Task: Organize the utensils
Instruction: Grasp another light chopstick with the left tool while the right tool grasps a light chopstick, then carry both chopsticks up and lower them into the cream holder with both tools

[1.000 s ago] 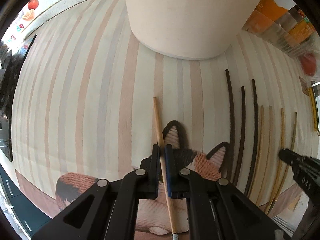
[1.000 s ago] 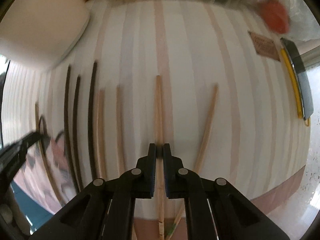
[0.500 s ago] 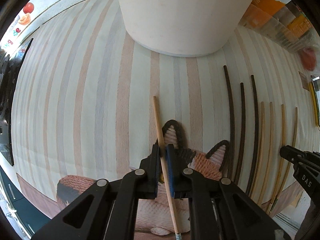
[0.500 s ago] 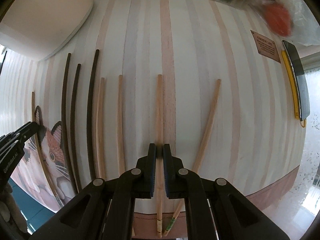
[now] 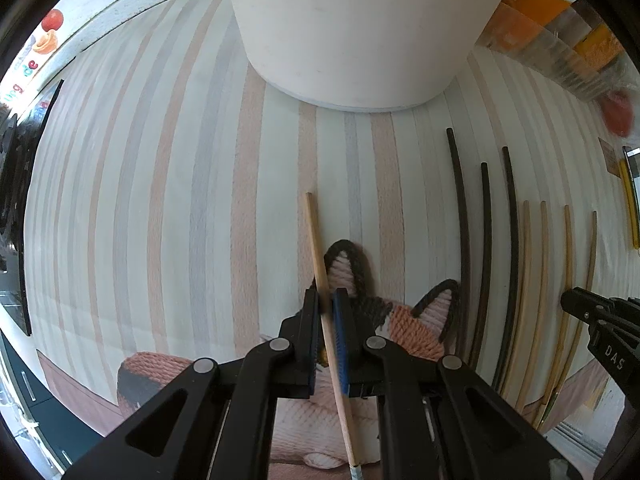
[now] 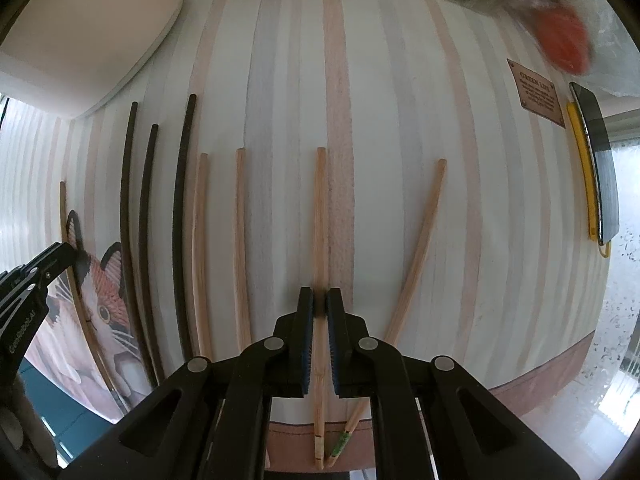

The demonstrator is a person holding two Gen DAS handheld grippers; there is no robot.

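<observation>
While the left gripper (image 5: 327,307) points down at the striped mat (image 5: 168,208), its jaws are clamped on a light chopstick (image 5: 320,264), which runs up between the pads and leans slightly left at the far end. The near end of this stick passes over a cat coaster (image 5: 404,320) lying on the mat under the jaws. A big white pot (image 5: 352,28) stands at the top of the mat. To the right lie three dark chopsticks (image 5: 460,216) side by side, then four light ones (image 5: 544,264), all roughly parallel. The right gripper (image 5: 600,320) shows at the right edge, over the light ones. Right wrist view: the right gripper (image 6: 320,304) is pinched on another light stick (image 6: 321,208), which lies lengthwise along the mat (image 6: 400,120); whether it is lifted off the mat, cannot tell. Just right of it a slanted stick (image 6: 420,248) angles outward, their near ends almost meeting at the mat's edge. To the left lie two more light sticks (image 6: 240,240), then the three dark ones (image 6: 180,208). The left gripper (image 6: 36,280) is at the far left over the coaster (image 6: 100,304), with its stick (image 6: 64,216) barely visible. The pot (image 6: 80,20) sits top left.
</observation>
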